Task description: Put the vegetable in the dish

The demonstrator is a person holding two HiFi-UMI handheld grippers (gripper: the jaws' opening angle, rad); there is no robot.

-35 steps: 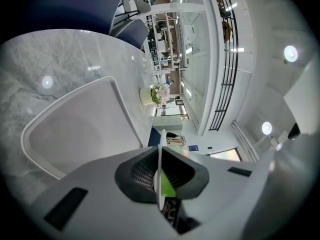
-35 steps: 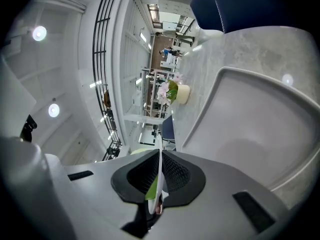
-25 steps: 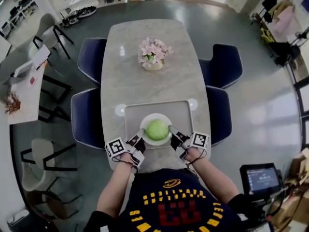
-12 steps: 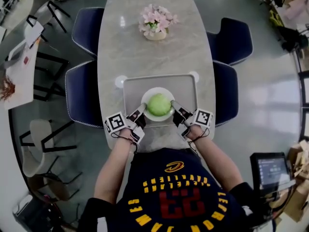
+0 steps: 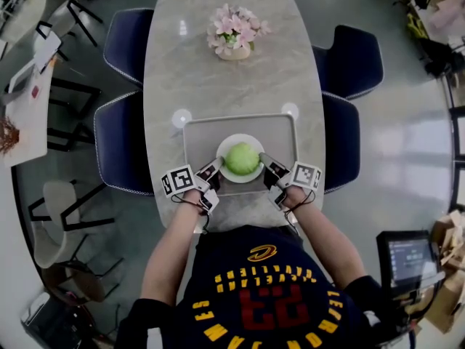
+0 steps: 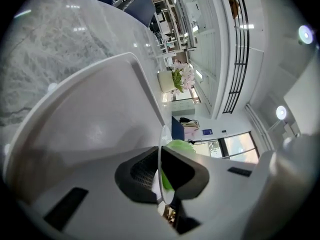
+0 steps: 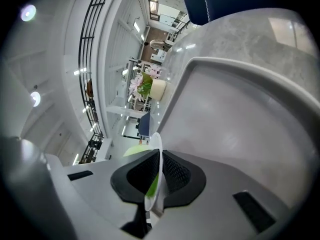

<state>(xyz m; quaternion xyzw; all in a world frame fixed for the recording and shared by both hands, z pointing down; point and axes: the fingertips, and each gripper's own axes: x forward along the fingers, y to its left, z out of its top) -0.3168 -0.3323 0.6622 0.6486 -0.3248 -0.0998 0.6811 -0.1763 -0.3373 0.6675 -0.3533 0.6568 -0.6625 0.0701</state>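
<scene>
The vegetable [image 5: 242, 157] is a round, pale green head with a smooth, slightly shiny surface. It lies in the middle of the white dish [image 5: 240, 137]. The dish stands on a grey tray [image 5: 196, 133] in the lower centre of the head view, at the near edge of the marble tabletop [image 5: 218, 86]. Your left tongs [image 5: 213, 170] pinch the left rim of the dish, and your right tongs [image 5: 267, 163] pinch the right rim. In both gripper views the thin white rim sits between the dark pads, with green behind it. A pot of pink flowers [image 5: 234, 29] stands in the upper centre
</scene>
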